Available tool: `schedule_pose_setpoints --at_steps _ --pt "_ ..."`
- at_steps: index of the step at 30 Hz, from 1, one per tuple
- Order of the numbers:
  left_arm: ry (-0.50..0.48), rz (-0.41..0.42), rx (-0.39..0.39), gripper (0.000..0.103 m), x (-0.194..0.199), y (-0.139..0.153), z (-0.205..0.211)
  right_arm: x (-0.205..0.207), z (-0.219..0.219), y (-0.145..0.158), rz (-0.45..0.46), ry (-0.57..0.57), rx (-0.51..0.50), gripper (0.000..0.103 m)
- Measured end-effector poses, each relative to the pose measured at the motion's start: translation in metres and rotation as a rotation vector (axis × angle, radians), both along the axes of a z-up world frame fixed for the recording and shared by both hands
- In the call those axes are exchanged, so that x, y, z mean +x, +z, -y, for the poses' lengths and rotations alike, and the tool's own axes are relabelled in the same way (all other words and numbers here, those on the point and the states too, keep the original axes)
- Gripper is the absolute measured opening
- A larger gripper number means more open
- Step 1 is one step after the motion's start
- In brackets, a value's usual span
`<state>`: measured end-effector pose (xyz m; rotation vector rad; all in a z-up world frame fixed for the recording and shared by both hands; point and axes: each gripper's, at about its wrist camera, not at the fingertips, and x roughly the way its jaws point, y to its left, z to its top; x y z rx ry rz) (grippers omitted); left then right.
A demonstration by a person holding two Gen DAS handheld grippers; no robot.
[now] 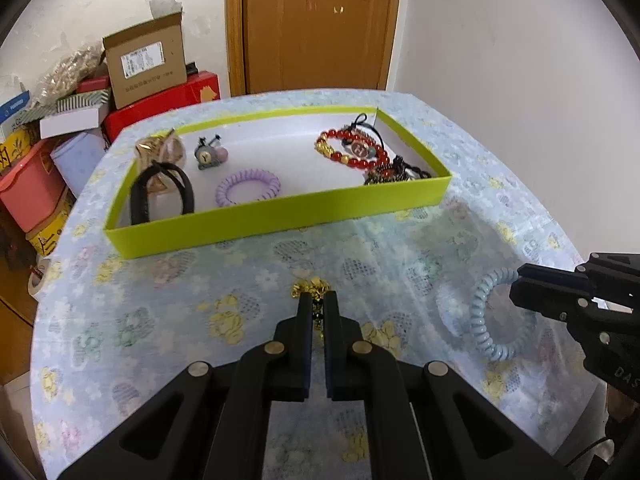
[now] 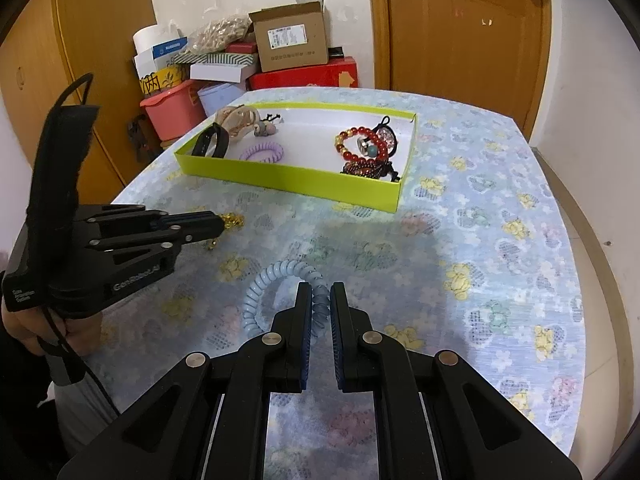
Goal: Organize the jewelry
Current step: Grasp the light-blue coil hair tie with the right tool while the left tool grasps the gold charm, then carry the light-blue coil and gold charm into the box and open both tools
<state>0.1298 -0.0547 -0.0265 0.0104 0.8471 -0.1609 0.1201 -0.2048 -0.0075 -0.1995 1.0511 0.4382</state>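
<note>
Clutter, upper left of the left wrist view: a pink bin (image 1: 30,188), a white box, a red box (image 1: 160,104) and one open cardboard box (image 1: 146,60) are stacked beyond the table edge; one brown door (image 1: 316,24) stands at top centre.
Tray: one lime-green tray (image 1: 280,210) sits across the middle of the frame on the floral tablecloth (image 1: 160,308), between my tools and the clutter.
Tray contents, left to right: one black band (image 1: 162,196), one tan claw clip (image 1: 160,150) behind it, one small grey charm (image 1: 210,154), one purple coil tie (image 1: 248,188), one red bead bracelet (image 1: 352,150), and a dark tangle (image 1: 394,172) in the right corner.
My left gripper (image 1: 318,300): bottom centre, fingers drawn close on a gold chain piece (image 1: 312,286) on the cloth, short of the tray.
Blue coil tie (image 1: 490,312): lower right, on the cloth, well clear of the tray.
My right gripper (image 2: 320,292): in its own view the fingers clamp the near right arc of that coil tie (image 2: 280,274).
Count: two grippers, two coil ties, one tray.
Hard to make out: the gold piece is mostly hidden by my fingers; I cannot separate the items in the dark tangle; the right gripper is cut off at the right frame edge of the left view.
</note>
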Motion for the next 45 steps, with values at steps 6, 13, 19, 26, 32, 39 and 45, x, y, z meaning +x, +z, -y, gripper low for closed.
schedule_pose_setpoints --at_steps 6,13,19,26,32,39,45 --pt "0.005 0.046 -0.007 0.005 -0.013 0.018 -0.004 -0.004 -0.001 0.010 0.022 0.003 0.004 0.009" --pt "0.013 0.093 -0.010 0.005 -0.025 0.039 -0.010 -0.006 -0.005 0.021 0.049 0.014 0.001 0.009" --pt "0.013 0.131 -0.036 0.005 -0.033 0.058 -0.014 -0.004 -0.012 0.031 0.076 0.035 -0.001 0.009" --pt "0.014 0.158 -0.071 0.005 -0.034 0.075 -0.022 0.004 -0.018 0.042 0.103 0.049 0.004 0.009" --pt "0.008 0.155 -0.116 0.005 -0.027 0.082 -0.032 0.016 -0.022 0.046 0.110 0.054 0.004 0.009" --pt "0.007 0.153 -0.108 0.005 -0.013 0.084 -0.039 0.028 -0.021 0.047 0.112 0.048 0.001 0.009" --pt "0.004 0.144 -0.121 0.005 0.005 0.086 -0.045 0.045 -0.024 0.051 0.123 0.054 -0.009 0.009"
